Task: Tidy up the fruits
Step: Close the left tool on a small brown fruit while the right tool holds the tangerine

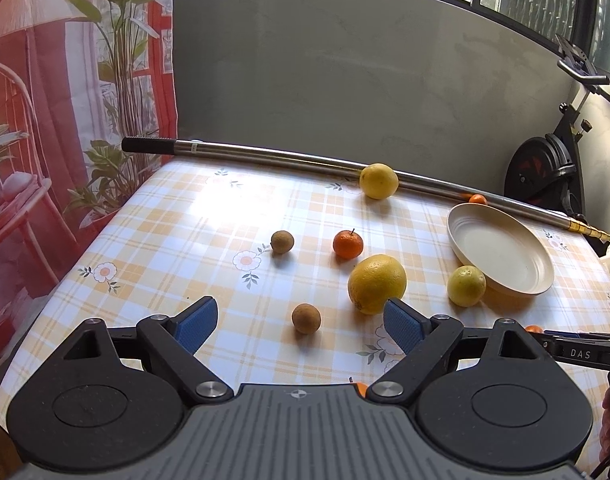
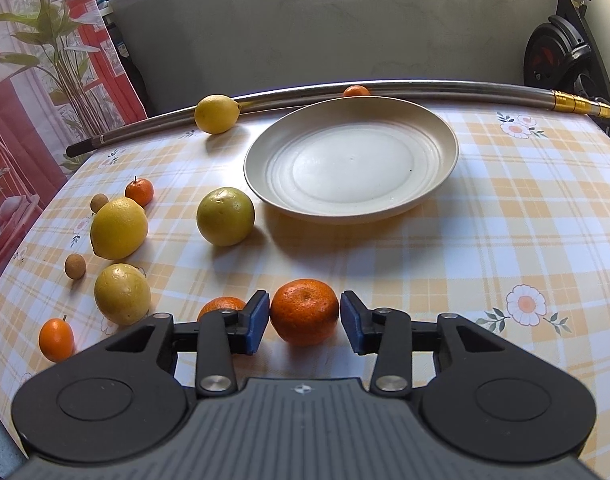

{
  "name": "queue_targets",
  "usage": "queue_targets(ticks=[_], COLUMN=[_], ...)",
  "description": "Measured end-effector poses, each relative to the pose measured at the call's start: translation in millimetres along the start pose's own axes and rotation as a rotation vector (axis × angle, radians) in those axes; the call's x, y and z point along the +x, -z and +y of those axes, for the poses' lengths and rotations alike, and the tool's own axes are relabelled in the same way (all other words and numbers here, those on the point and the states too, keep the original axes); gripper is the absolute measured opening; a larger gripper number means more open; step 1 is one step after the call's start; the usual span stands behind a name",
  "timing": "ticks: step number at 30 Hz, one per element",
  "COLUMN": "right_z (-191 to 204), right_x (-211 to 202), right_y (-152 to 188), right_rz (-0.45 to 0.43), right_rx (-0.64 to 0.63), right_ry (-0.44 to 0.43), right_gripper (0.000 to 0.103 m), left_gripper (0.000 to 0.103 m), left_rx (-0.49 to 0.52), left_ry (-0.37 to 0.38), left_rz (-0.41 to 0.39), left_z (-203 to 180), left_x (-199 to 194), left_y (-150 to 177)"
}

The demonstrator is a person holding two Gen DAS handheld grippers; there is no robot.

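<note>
R hand-held gripper [image 2: 305, 322] brackets mandarin [image 2: 304, 311], not clamped.

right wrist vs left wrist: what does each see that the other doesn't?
Only the right wrist view shows the right gripper with its jaws open either side of a mandarin, a second mandarin behind its left finger, a yellow fruit and a small stemmed orange fruit at near left. Only the left wrist view shows the left gripper, open and empty above the tablecloth, plus the windows. Both share the empty plate, the metal pole, the lemon against it, and the two brown longans.
</note>
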State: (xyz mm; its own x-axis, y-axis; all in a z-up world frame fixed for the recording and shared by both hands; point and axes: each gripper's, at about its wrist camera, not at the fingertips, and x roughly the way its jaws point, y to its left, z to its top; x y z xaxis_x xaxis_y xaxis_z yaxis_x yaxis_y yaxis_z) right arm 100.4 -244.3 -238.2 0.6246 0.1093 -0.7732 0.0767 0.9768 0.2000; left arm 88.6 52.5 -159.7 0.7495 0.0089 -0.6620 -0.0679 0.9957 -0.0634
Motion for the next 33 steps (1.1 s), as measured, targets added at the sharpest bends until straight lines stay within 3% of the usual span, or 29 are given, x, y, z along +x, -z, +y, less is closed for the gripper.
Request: queue_targets(ticks=[10, 20, 33], right_z=[2.7, 7.9, 4.9], right_x=[-3.3, -22.7, -36.0], right_y=[3.4, 11.1, 5.7], right_rz=[0.001, -0.041, -0.091], right_rx=[-0.007, 0.001, 0.018], right_ry=[0.024, 0.058, 0.086], right_gripper=[0.042, 0.042, 0.042], left_gripper=[0.091, 0.091, 0.085], left_rx=[0.034, 0.045, -0.025], left_ry=[0.012, 0.063, 0.088], left_rz=[0.049, 0.149, 0.126], left_z=[-4.6, -9.9, 9.8], left_x=[5.9, 19.1, 29.3], left_y=[8.6, 20.7, 1.6])
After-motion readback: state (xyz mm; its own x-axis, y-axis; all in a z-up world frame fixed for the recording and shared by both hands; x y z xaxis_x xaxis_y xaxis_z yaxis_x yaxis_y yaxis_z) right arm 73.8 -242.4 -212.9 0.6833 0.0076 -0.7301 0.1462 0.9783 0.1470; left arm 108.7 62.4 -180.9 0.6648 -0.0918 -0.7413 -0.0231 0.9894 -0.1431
